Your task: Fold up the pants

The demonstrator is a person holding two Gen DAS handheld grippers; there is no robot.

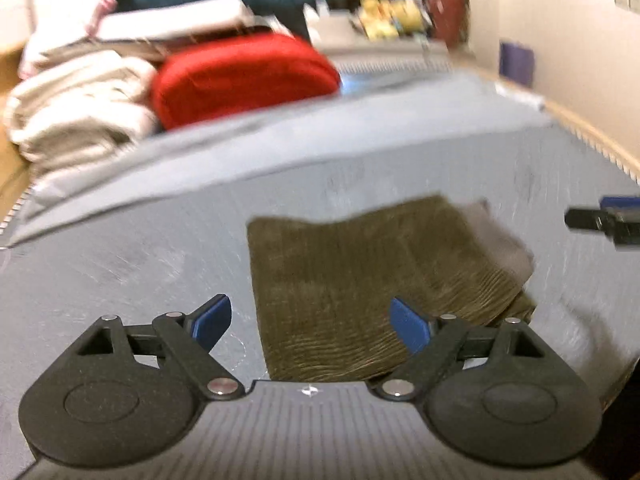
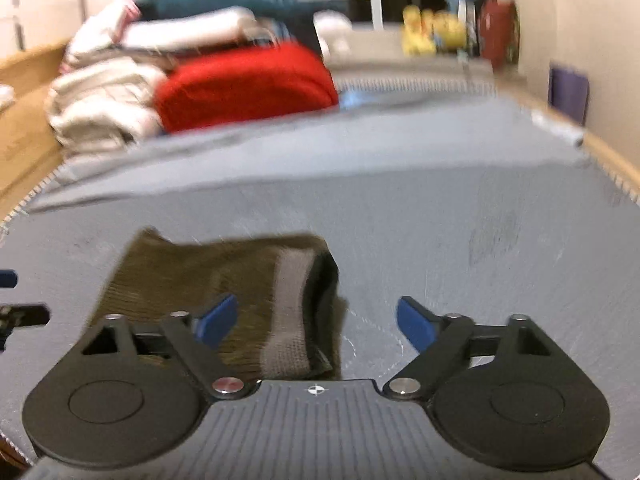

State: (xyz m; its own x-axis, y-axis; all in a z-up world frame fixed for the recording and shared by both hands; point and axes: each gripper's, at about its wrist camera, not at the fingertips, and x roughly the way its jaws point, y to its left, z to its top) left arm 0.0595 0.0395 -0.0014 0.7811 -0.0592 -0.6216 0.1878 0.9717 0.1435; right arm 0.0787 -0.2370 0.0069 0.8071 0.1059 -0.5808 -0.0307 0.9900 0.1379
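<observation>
The pants [image 1: 360, 280], olive corduroy, lie folded into a compact rectangle on the grey surface [image 1: 140, 240]. A paler grey band, perhaps the waistband or lining, shows along their right-hand edge in both views.

The left hand-held gripper [image 1: 311, 322] hangs above the near edge of the pants with its jaws spread wide and nothing between its blue pads [image 1: 212, 322]; it does not touch the cloth. The right hand-held gripper [image 2: 316, 324] is likewise wide open and empty, over the right edge of the pants and the bare surface beside them. Its tip also shows at the right edge of the left wrist view.

Farther back, a grey cloth [image 1: 280, 152] is spread over the surface. Behind it sits a pile of clothes: a red bundle [image 1: 244, 76], cream fabric [image 1: 80, 108] and dark teal pieces [image 2: 192, 0]. Both views are blurred.
</observation>
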